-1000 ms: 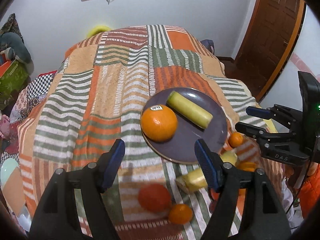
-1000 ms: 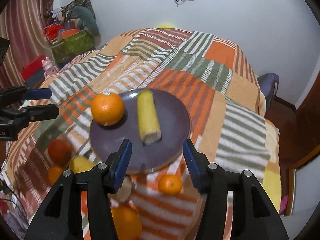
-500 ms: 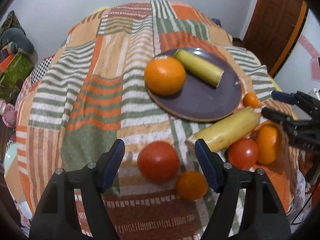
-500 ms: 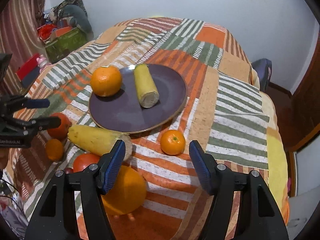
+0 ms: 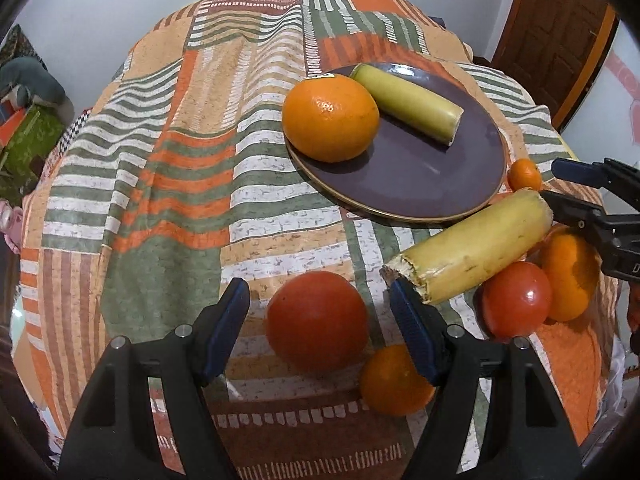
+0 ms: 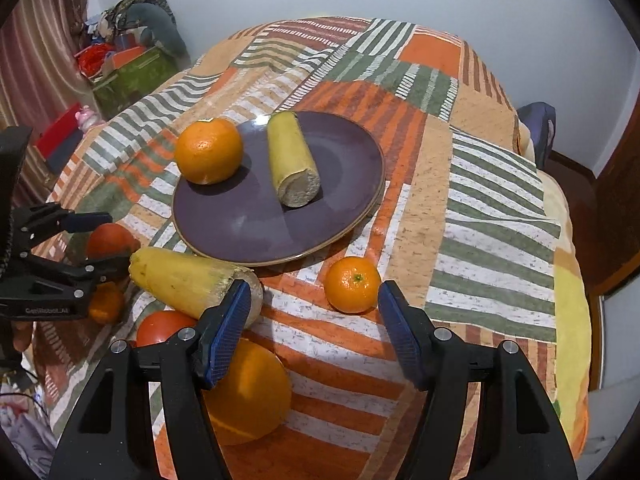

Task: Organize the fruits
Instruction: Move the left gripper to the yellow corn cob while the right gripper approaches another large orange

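Observation:
A dark purple plate (image 5: 404,184) (image 6: 248,232) on the striped cloth holds a large orange (image 5: 330,117) (image 6: 209,150) and a short banana piece (image 5: 408,102) (image 6: 294,164). My left gripper (image 5: 320,324) is open, its jaws either side of a red tomato (image 5: 317,322) (image 6: 112,242). A small mandarin (image 5: 394,380) lies beside it. A long banana piece (image 5: 472,252) (image 6: 192,282), a second tomato (image 5: 516,306) (image 6: 166,326) and another orange (image 5: 570,274) (image 6: 248,392) lie near the plate. My right gripper (image 6: 312,324) is open and empty, just behind a mandarin (image 6: 352,285) (image 5: 525,175).
The table is covered by a patchwork striped cloth (image 5: 160,184) (image 6: 480,208) that drops off at the edges. A brown door (image 5: 556,28) stands at the right. Boxes and soft toys (image 6: 132,52) sit by the wall at the left.
Both grippers have dropped lower and closer to the loose fruit. The red tomato now sits between my left jaws, and the mandarin is nearer my right jaws.

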